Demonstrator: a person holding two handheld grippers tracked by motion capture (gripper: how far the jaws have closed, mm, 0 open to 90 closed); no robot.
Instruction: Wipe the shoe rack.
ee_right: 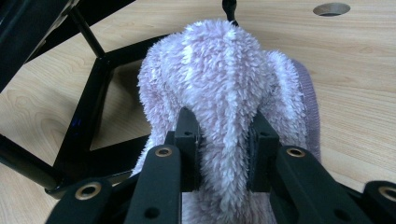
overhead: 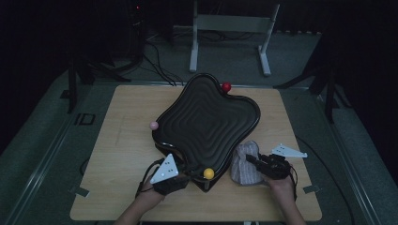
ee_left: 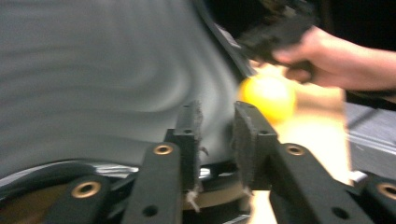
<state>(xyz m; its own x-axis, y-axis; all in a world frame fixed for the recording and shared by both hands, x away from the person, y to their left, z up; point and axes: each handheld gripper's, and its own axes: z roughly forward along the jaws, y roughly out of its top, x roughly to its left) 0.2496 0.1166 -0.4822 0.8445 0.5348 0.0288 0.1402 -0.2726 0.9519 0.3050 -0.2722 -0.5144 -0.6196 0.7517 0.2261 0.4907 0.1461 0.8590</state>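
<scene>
High view: my left gripper [overhead: 180,174] sits at the near edge of the black wavy tray [overhead: 206,124], whose ribbed basin holds nothing; the yellow ball [overhead: 209,174], pink ball [overhead: 154,125] and red ball [overhead: 226,86] sit at its rim. My right gripper [overhead: 251,160] meets the fluffy cloth [overhead: 245,164] on the tabletop [overhead: 126,154].

Left gripper view: my fingers [ee_left: 189,140] stand slightly apart, nothing between them, the tray rim just beyond.

Right gripper view: my fingers [ee_right: 187,140] are clamped on a fold of the cloth.
</scene>
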